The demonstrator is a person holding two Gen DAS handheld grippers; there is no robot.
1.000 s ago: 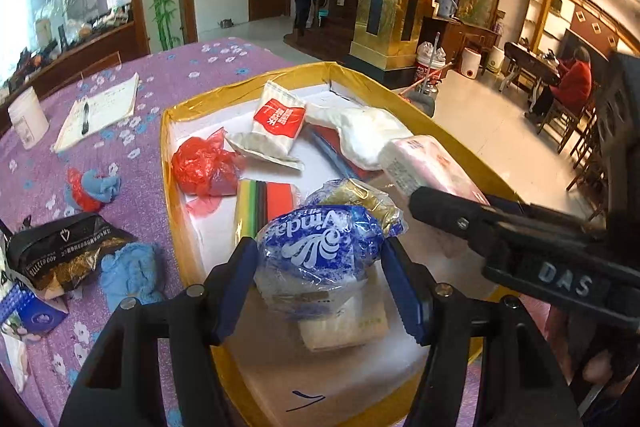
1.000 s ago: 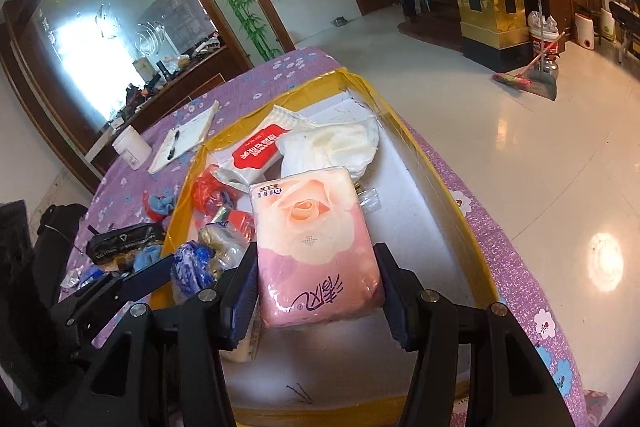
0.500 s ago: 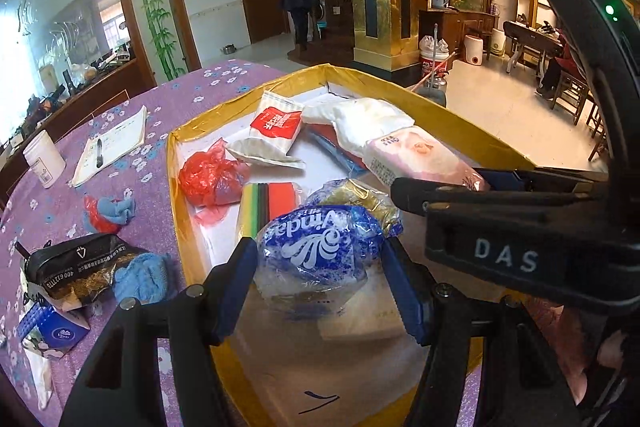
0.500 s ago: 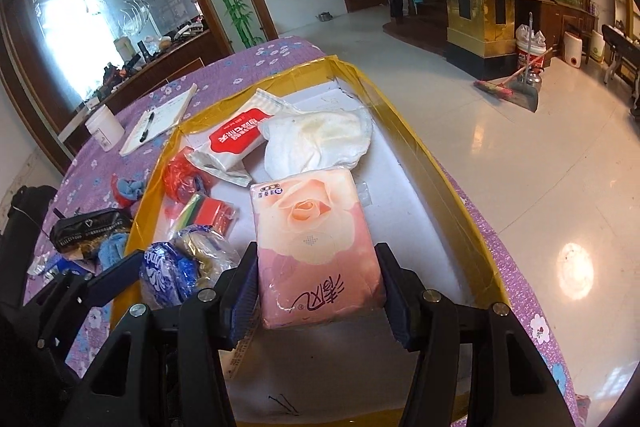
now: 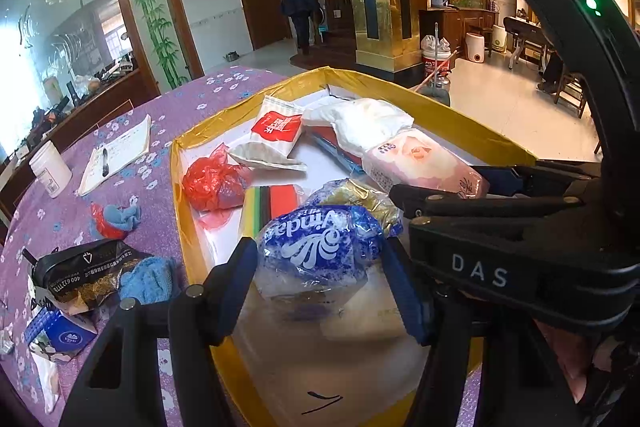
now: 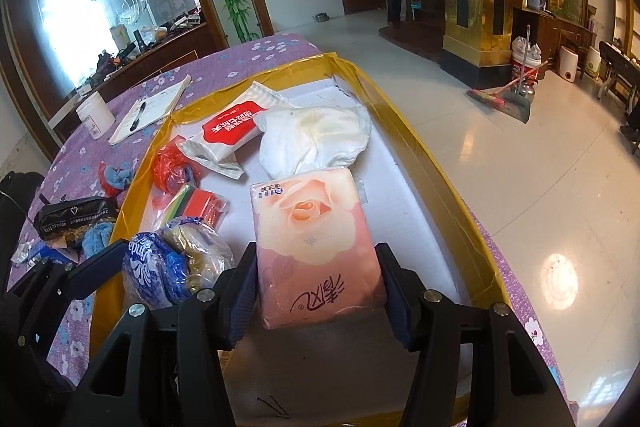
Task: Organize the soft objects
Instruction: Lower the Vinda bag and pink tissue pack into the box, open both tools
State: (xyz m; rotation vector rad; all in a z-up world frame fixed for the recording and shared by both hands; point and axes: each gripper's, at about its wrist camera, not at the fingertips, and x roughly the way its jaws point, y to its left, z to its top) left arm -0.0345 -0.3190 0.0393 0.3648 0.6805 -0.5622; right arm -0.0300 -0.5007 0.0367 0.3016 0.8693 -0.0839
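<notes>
My left gripper [image 5: 320, 287] is shut on a blue and white Vinda tissue pack [image 5: 316, 251] and holds it over the near end of the gold-rimmed white tray [image 5: 460, 115]. My right gripper [image 6: 316, 291] is shut on a pink rose-print tissue pack [image 6: 316, 243] over the same tray [image 6: 424, 167]. The blue pack also shows in the right wrist view [image 6: 148, 275], and the pink pack in the left wrist view [image 5: 420, 163]. The right gripper's body crosses the right side of the left wrist view.
In the tray lie a red-label wipes pack [image 6: 228, 127], a white cloth [image 6: 316, 135], a red plastic bag [image 5: 214, 181], coloured sponges [image 5: 272, 205] and a gold packet [image 5: 360, 197]. On the purple tablecloth lie a black pouch [image 5: 80, 267], blue cloths [image 5: 146, 279], a notepad [image 5: 116, 151] and a white jar [image 5: 50, 167].
Both grippers have risen slightly and tilted while still holding their packs. The right gripper's body has moved closer in the left wrist view.
</notes>
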